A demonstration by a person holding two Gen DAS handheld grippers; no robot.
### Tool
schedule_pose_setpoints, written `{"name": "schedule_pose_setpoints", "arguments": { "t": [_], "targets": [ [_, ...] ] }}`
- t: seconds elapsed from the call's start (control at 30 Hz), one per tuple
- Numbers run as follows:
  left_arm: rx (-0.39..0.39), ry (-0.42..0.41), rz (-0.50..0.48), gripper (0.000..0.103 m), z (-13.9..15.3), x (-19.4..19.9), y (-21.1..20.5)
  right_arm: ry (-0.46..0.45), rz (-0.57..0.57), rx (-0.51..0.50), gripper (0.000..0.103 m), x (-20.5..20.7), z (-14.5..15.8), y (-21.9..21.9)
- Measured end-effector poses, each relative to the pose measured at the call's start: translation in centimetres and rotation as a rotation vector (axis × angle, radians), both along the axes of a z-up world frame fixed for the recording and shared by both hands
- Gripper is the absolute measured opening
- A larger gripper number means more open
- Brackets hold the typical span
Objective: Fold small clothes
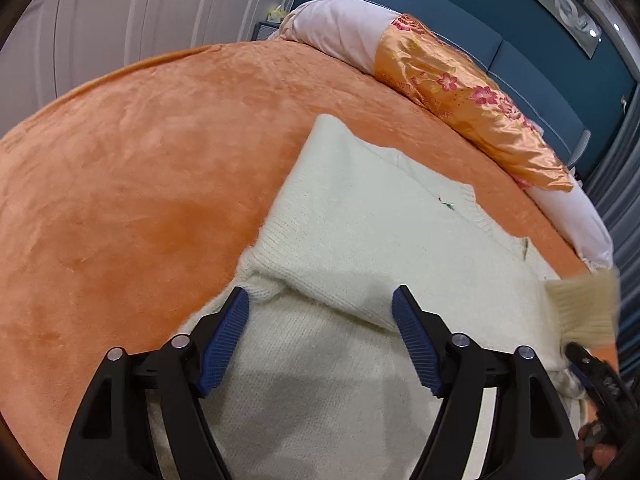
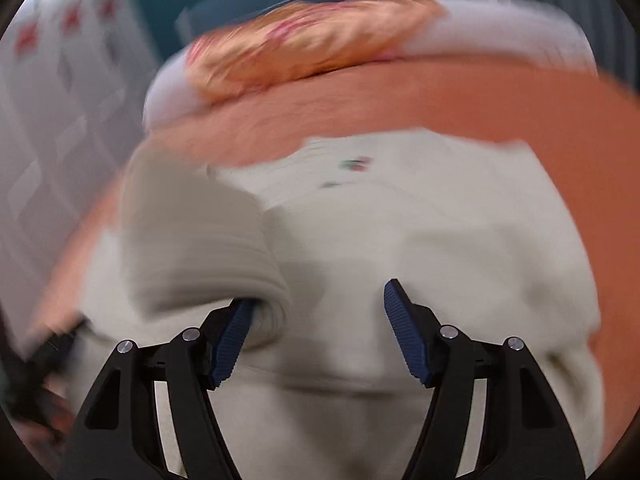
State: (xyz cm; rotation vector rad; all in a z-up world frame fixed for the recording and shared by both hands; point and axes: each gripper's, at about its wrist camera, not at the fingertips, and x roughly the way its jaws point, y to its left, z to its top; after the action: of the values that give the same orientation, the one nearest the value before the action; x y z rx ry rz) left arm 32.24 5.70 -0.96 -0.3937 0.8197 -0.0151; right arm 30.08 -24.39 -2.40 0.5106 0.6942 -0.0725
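A cream knit sweater (image 1: 360, 232) lies flat on the orange bedspread (image 1: 140, 160), its left sleeve folded across the body. My left gripper (image 1: 320, 304) hangs open just above the folded sleeve, nothing between its blue pads. In the blurred right wrist view the sweater (image 2: 440, 240) fills the middle, and its other sleeve with a ribbed cuff (image 2: 192, 240) is lifted and drapes over the left finger. My right gripper (image 2: 320, 300) is open. The right gripper also shows in the left wrist view (image 1: 592, 372), at the right edge beside the cuff (image 1: 580, 308).
An orange floral satin pillow (image 1: 460, 92) on a white bolster (image 1: 340, 28) lies along the far edge of the bed. White wardrobe doors (image 1: 120, 20) stand at the left, a blue headboard wall (image 1: 520, 20) behind.
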Motion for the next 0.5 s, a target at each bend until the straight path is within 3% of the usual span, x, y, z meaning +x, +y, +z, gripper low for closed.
{"name": "schedule_pose_setpoints", "arguments": {
  "t": [0.07,0.13,0.2,0.37,0.4,0.43,0.5],
  "targets": [
    [0.005,-0.001,-0.009,0.076,0.0,0.3,-0.2,0.025,-0.104,0.002,0.063,-2.0,-0.4,-2.5],
    [0.013,0.002,-0.010,0.077,0.2,0.2,-0.2,0.008,-0.075,0.079,0.061,-3.0,-0.6,-3.9],
    [-0.006,0.010,-0.003,0.077,0.5,0.0,-0.1,0.010,-0.052,0.078,0.061,-3.0,-0.2,-3.9],
    [-0.208,0.076,0.065,0.076,0.9,1.0,1.7,0.013,0.007,0.203,0.063,-0.5,0.3,-4.3],
    [-0.255,0.095,0.077,0.074,0.8,1.5,2.1,0.028,0.017,0.210,0.051,0.2,0.2,-3.9],
    [-0.292,0.114,0.073,0.068,0.6,2.2,2.3,0.053,0.038,0.207,0.036,1.4,0.0,-3.5],
    [-0.314,0.142,0.000,0.007,0.4,3.6,1.9,0.124,0.071,0.090,0.015,3.5,0.0,-2.2]
  ]
}}
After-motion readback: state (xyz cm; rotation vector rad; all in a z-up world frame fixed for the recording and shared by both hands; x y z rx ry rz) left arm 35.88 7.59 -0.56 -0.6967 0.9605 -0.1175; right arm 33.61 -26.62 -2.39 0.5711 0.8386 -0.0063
